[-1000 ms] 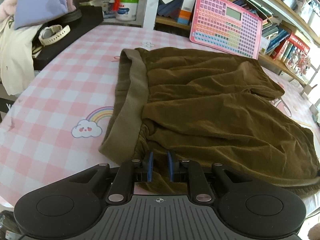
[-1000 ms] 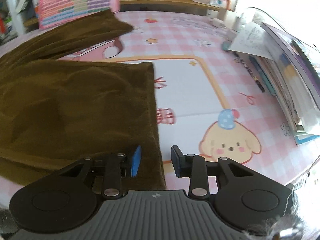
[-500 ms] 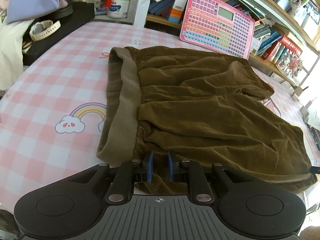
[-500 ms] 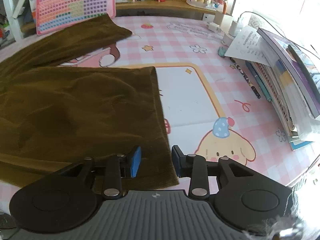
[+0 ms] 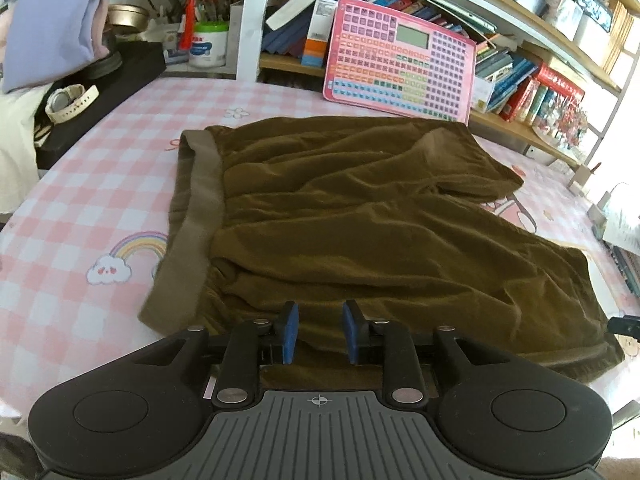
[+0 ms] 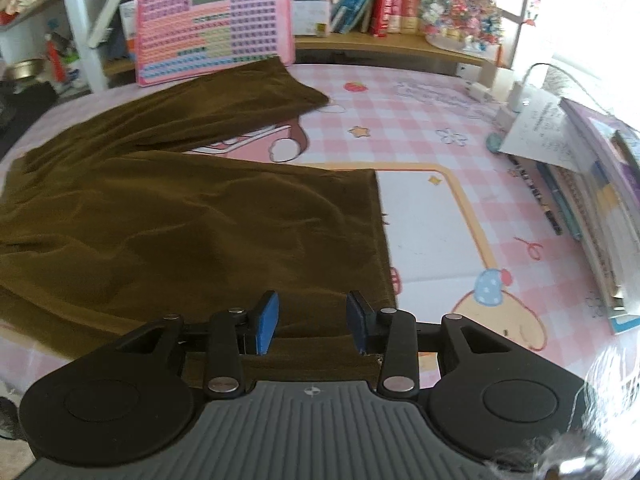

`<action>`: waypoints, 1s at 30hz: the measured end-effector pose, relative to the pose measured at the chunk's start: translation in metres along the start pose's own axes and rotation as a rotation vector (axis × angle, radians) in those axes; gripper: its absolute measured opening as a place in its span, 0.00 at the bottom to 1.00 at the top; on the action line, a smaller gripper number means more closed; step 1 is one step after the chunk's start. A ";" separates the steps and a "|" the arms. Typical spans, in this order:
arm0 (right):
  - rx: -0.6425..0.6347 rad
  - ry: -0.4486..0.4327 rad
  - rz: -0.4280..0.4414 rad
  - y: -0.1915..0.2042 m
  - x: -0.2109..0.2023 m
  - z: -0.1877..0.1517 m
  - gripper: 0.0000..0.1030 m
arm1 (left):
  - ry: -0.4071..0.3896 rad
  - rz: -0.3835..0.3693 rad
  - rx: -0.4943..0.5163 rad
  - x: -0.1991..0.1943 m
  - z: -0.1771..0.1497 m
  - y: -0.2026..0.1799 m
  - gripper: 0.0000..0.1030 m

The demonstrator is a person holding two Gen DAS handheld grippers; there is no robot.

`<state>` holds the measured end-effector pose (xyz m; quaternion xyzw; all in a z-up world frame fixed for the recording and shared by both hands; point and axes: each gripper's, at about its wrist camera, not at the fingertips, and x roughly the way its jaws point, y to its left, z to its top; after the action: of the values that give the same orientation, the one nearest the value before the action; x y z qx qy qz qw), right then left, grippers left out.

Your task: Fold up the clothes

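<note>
A pair of brown corduroy shorts (image 5: 360, 216) lies spread flat on the pink checked table, its lighter waistband (image 5: 192, 220) at the left in the left wrist view. The same shorts (image 6: 180, 220) fill the left half of the right wrist view, leg hems towards the right. My left gripper (image 5: 318, 330) is open, its blue pads over the near edge of the shorts close to the waistband. My right gripper (image 6: 312, 320) is open over the near corner of the nearer leg hem. Neither holds the cloth.
A pink keyboard toy (image 5: 400, 60) leans against the bookshelf behind the shorts. A black box with a watch (image 5: 70, 100) and folded clothes (image 5: 48, 52) sit at the far left. Books and papers (image 6: 580, 184) line the table's right edge.
My left gripper's jaws have opened from nearly shut to open. Both grippers have drawn back and up, so more of the shorts shows. The right jaws have opened somewhat wider.
</note>
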<state>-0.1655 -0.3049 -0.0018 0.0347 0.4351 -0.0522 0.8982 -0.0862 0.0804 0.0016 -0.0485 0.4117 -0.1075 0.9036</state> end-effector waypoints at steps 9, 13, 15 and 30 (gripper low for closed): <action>-0.055 0.011 0.124 -0.002 -0.010 -0.018 0.40 | -0.005 0.063 0.058 -0.018 -0.018 -0.051 0.48; -0.058 0.029 0.157 -0.001 -0.009 -0.032 0.44 | 0.002 0.076 0.097 -0.028 -0.029 -0.068 0.57; -0.059 0.041 0.171 0.001 -0.008 -0.037 0.44 | 0.011 0.087 0.111 -0.032 -0.034 -0.073 0.60; -0.037 0.027 0.124 0.041 -0.010 -0.034 0.56 | -0.014 0.051 0.193 -0.029 -0.013 -0.046 0.77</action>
<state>-0.1933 -0.2599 -0.0141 0.0455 0.4452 0.0120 0.8942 -0.1216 0.0428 0.0230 0.0486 0.3942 -0.1231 0.9094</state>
